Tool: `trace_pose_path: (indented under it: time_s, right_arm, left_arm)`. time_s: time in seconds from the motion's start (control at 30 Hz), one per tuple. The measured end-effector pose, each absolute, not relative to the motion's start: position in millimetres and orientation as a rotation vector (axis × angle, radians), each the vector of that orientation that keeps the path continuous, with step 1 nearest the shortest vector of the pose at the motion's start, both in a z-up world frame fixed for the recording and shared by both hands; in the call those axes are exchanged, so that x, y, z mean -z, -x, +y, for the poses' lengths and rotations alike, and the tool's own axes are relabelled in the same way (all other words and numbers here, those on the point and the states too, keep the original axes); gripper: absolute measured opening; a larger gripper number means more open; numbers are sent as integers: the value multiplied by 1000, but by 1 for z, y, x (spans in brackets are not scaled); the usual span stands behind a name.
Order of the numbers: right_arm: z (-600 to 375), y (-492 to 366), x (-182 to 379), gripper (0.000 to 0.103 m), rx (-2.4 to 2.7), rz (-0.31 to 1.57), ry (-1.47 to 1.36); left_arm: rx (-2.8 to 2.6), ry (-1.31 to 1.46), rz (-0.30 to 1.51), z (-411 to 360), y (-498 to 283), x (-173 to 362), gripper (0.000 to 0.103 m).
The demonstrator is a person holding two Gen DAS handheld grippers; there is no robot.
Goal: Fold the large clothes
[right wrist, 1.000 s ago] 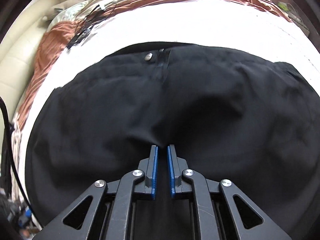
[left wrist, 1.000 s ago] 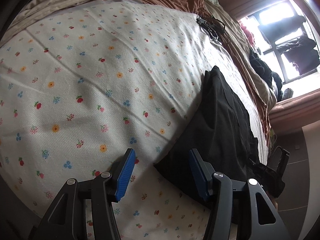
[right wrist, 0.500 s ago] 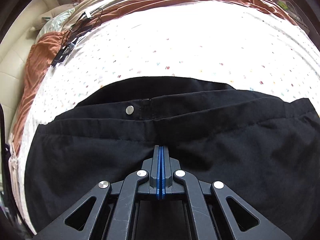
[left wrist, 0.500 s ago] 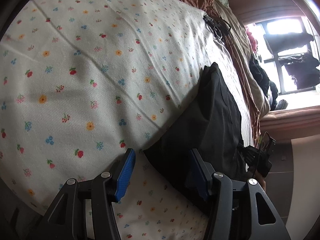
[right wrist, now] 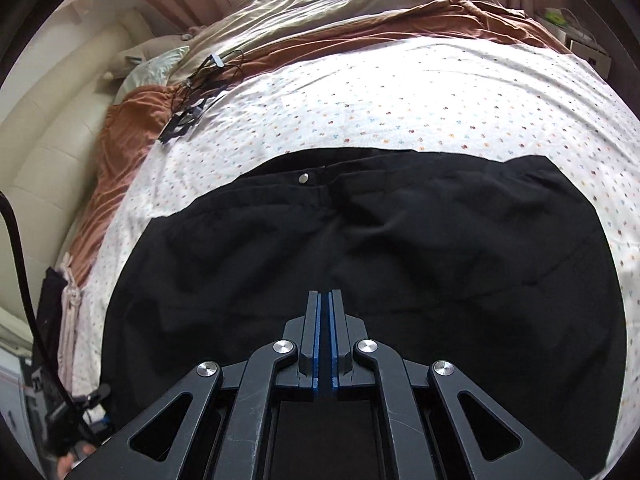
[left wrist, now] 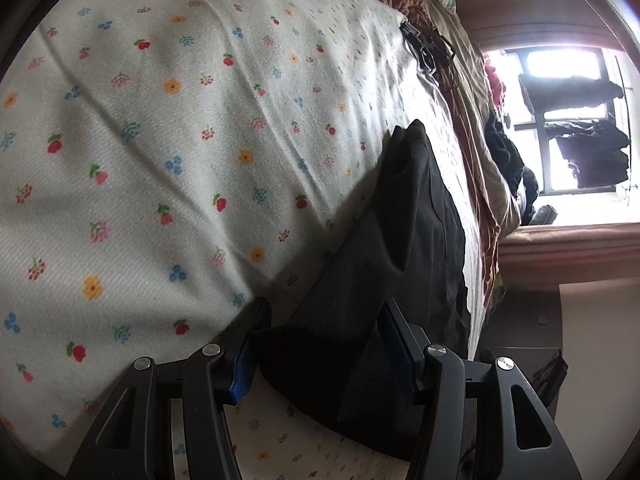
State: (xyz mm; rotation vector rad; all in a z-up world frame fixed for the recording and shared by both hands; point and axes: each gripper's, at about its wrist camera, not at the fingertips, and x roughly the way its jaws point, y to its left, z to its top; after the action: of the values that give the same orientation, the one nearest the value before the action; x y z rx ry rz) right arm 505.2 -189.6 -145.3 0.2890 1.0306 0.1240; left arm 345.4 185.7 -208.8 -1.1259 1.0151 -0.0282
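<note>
In the left wrist view the flowered bedsheet (left wrist: 168,148) fills the left and centre of the frame. At lower centre the left gripper (left wrist: 324,332) has its jaws spread wide, and a corner of the black trousers (left wrist: 404,248) now lies between the blue pads; a second ago that corner lay just ahead of them, so the gripper has pushed forward around the cloth. The jaws have not closed on it yet. Farther right, the garment runs up toward a window at the frame's right edge.

In the right wrist view a cream headboard and a brown blanket (right wrist: 132,128) sit at the left, with a tangle of cables (right wrist: 200,88) at upper left. The trousers (right wrist: 400,248) spread across the middle, waistband and metal snap (right wrist: 304,177) toward the top. At lower centre the right gripper (right wrist: 325,308) has its jaws clenched nearly together. Half a second ago the pads met fully; whether fabric is pinched now I cannot tell.

Judging by this, the left side is about to take its corner, readying a fold.
</note>
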Motion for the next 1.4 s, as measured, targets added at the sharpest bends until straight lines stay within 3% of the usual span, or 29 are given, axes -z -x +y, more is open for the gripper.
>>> trace_pose_path:
  time_s: [0.43,0.67,1.03,1.4]
  right_arm:
    - [-176,-388,173,4,-184,1127,-327]
    - [-154,-365,183,4,-209,1152,-281]
    - [-149,-395,204,4,-180,1184,-281]
    - [-170,-407,204,4,-218,1173,-408]
  left_arm:
    - [74,1121,993,176,-337,206,57]
    - [25,1104,1010,170,-341,207,29]
    - [73,1118,936,165,-337,174,17]
    - [176,1092,861,146,-341,119,14]
